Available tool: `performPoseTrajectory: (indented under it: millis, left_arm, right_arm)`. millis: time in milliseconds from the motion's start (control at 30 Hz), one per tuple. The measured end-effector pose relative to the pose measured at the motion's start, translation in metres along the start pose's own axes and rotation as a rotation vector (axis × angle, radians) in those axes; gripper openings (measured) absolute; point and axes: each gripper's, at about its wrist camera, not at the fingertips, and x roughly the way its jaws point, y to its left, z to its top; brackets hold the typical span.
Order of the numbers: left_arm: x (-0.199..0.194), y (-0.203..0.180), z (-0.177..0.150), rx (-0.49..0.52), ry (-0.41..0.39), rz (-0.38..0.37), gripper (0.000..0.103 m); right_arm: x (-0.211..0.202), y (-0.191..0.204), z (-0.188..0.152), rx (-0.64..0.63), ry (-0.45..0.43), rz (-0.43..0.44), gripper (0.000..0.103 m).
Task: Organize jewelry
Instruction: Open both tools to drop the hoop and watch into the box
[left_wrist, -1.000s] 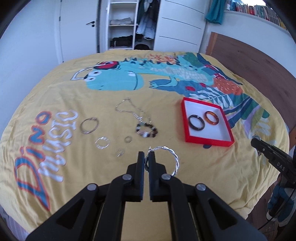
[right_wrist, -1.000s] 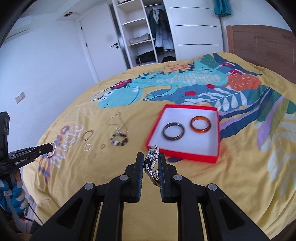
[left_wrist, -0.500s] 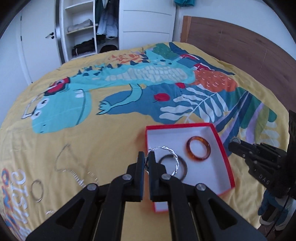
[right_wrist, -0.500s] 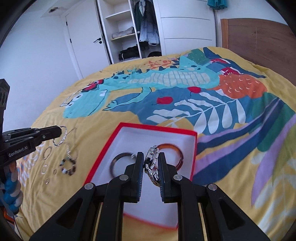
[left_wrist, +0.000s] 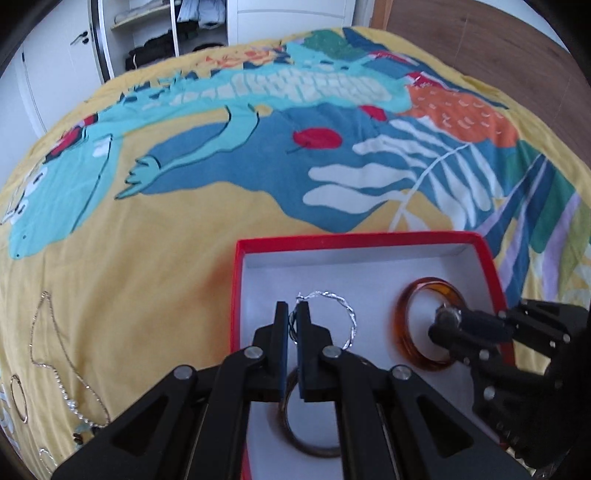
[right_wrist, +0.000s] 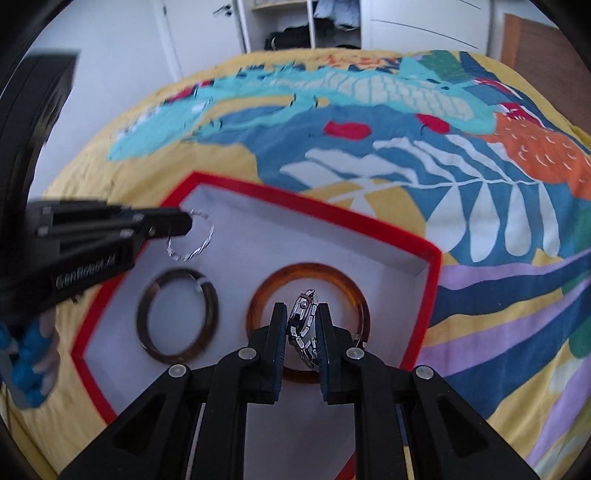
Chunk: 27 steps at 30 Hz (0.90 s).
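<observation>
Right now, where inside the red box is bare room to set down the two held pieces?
Bare white floor lies along the far wall of the red box and in its near corner. The dark bangle and the amber bangle crowd the middle.

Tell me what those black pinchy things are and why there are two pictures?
A person holds one grabbing tool in each hand, and each tool has a camera looking along its fingers, so you get two pictures. The left tool pinches a twisted silver hoop. The right tool pinches a silver link bracelet. Both hang over a red box lying on a yellow dinosaur bedspread. Inside the box lie an amber bangle and a dark bangle. A thin chain waits on the bedspread.
</observation>
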Motion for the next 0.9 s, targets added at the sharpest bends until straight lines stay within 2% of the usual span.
performPoseTrajectory:
  millis: [100,400,467,533,600,667,767,900]
  left_arm:
    - [0.016,0.006,0.001,-0.031,0.036,0.017,0.004]
    - [0.019,0.005,-0.005,-0.028,0.04,0.005,0.005]
    - [0.018,0.004,-0.004,-0.021,0.039,0.008,0.005]
    - [0.014,0.004,-0.004,-0.018,0.031,0.017,0.008]
    - [0.008,0.006,-0.003,-0.023,0.022,0.021,0.013]
    - [0.002,0.007,-0.003,-0.029,0.02,0.005,0.013]
    - [-0.017,0.009,-0.003,-0.035,-0.011,-0.019,0.013]
    - [-0.063,0.008,-0.011,-0.04,-0.071,-0.071,0.013]
  right_arm:
    - [0.006,-0.001,-0.002,-0.006,0.01,-0.016,0.015]
    - [0.008,0.002,-0.005,-0.044,0.016,-0.061,0.016]
    - [0.005,0.001,-0.005,-0.042,0.019,-0.065,0.02]
    - [0.001,0.001,-0.006,-0.043,0.018,-0.068,0.031]
    - [-0.007,0.003,-0.007,-0.046,0.015,-0.078,0.034]
    - [-0.018,0.003,-0.008,-0.043,0.006,-0.087,0.034]
    - [-0.042,0.0,-0.011,-0.017,-0.024,-0.101,0.039]
    - [-0.09,-0.008,-0.022,0.092,-0.105,-0.096,0.048]
